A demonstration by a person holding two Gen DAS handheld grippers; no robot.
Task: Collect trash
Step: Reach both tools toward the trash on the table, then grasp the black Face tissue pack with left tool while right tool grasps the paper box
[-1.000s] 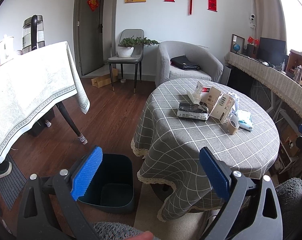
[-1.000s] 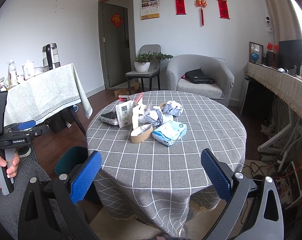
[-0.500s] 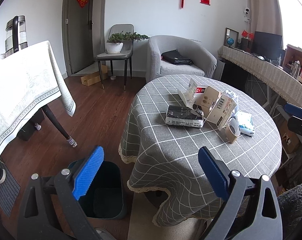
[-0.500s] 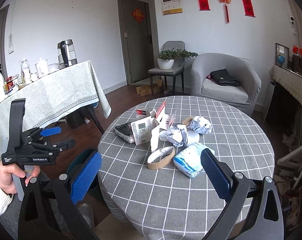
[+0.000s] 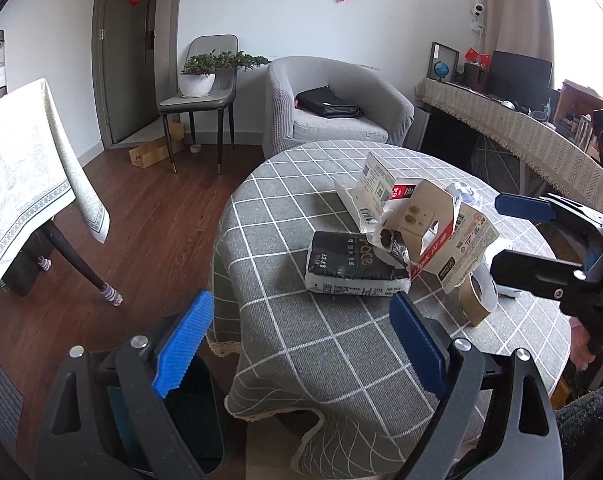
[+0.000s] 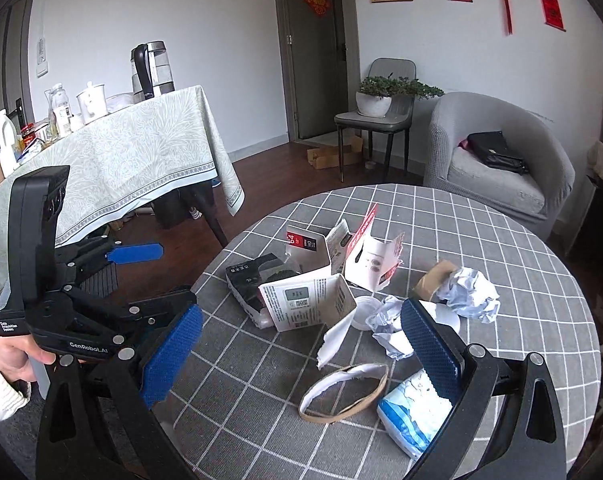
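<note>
Both of my grippers have closed in on the round table with the grey checked cloth (image 5: 301, 344) since the earlier frames, and the litter now looms much larger ahead of them. My left gripper (image 5: 297, 344) stands wide but its jaws are closing, with nothing between them yet; the black paper-wrapped packet (image 5: 353, 268) lies just beyond its tips. My right gripper (image 6: 301, 344) stands wide open and empty, with the torn brown cardboard ring (image 6: 345, 392) and the blue-and-white plastic tissue pack (image 6: 413, 420) lying just ahead of its tips.

The trash sits in one loose pile: torn white cartons (image 6: 305, 304) leaning on each other, crumpled white paper balls (image 6: 469, 292) beside them. The dark teal bin (image 5: 197, 412) waits on the floor below the table's edge, on my left.

My worry is the leaning cartons: if I nudge one while pinching the packet, the others may topple or slide off the cloth. The thin ring may also fold flat and slip free. With both tools this near, they could knock together.
</note>
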